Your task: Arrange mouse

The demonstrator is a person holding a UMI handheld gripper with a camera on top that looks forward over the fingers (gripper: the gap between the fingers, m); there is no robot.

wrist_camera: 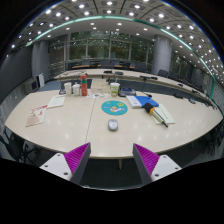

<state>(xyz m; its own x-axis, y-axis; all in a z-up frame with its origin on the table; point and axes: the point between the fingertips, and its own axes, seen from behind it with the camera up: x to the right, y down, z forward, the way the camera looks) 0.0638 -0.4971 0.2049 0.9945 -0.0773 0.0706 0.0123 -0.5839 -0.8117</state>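
Note:
A small grey mouse (112,125) lies on the light wooden table (70,125), well beyond my fingers and roughly centred between them. A round teal mouse pad (114,107) lies on the table just beyond the mouse. My gripper (112,160) is open and empty, held above the near table edge, its two fingers spread wide with the purple pads (76,156) facing inward. Nothing stands between the fingers.
Papers (37,116) lie at the left of the table. A red can (73,90) and other small items stand at the back left. Books and a blue item (150,103) lie at the right. Chairs and more tables stand beyond.

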